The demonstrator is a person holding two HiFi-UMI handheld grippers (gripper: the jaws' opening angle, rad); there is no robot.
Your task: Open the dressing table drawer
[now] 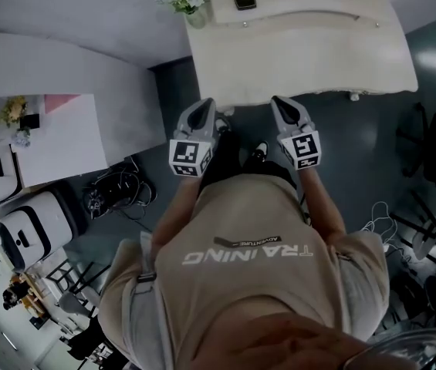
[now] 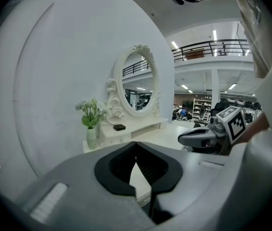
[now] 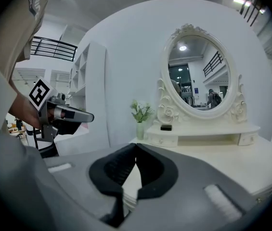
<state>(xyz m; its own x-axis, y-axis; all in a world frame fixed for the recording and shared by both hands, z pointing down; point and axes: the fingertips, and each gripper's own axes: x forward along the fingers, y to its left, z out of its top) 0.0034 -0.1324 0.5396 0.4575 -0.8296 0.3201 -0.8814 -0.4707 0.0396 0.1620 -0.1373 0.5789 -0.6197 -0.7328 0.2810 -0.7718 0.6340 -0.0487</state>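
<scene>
**Mia:** What is sitting closest to us?

**Sam:** The two grippers. The left gripper (image 2: 136, 144) is pressing its jaws together, and nothing is sitting between them. The right gripper (image 3: 136, 146) is doing the same. Its jaws are squeezing tight on nothing at all.

**Mia:** Where are they hanging?

**Sam:** Both are hanging in the air just in front of the dressing table (image 1: 310, 60). They are side by side and pointing at it, but they are not touching it.

**Mia:** Where is the drawer hiding?

**Sam:** Little drawers are sitting at the back of the dressing table's top. One little drawer (image 3: 162, 139) is sitting near the flower vase (image 3: 140, 130), with a small black box (image 3: 165, 127) lying on top of it. Another one (image 3: 248, 137) is sitting at the other end. The big round mirror (image 3: 198, 76) is standing behind them, at the very back of the dressing table.

**Mia:** Is any drawer sticking out?

**Sam:** No. Both of them are looking shut. I am not able to tell which one the person is going for.

**Mia:** So how is the job going?

**Sam:** I am thinking it is only starting. Nothing is being pulled yet. A gripper is going to have to reach over the dressing table, spread its jaws, pinch a knob and pull the drawer out.
</scene>
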